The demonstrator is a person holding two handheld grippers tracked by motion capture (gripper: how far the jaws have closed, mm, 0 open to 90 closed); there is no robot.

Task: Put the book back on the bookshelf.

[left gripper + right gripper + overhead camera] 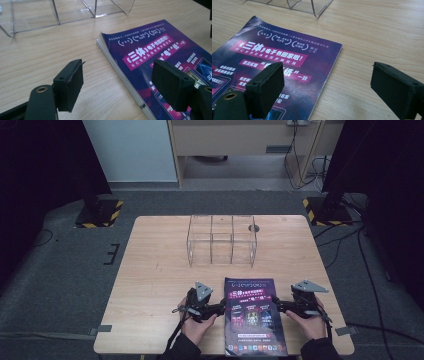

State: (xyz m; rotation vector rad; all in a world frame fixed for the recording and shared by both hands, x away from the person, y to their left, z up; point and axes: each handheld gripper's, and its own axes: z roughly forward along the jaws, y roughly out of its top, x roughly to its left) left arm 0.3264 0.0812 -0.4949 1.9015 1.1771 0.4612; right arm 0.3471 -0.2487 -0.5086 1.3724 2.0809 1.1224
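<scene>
A purple paperback book (pixel 255 315) lies flat near the table's front edge, cover up. My left gripper (pixel 219 308) is at its left edge, pointing right. In the left gripper view the left gripper (pixel 118 72) is open: one jaw hangs over bare wood, the other over the book (pixel 150 47), so the jaws straddle its spine edge. From the opposite side my right gripper (pixel 278 305) points left at the book. Seen in its own view, the right gripper (pixel 327 75) is open, with one jaw above the book (pixel 284 55) and one above the table. Neither pad visibly touches the cover.
A clear acrylic organizer (pixel 221 240) with three compartments stands at the middle back of the wooden table (pixel 155 270); its front corner (pixel 315 10) sits just beyond the book. A cable hole (pixel 253 227) lies behind it. Stand bases (pixel 97 212) and cables are on the floor.
</scene>
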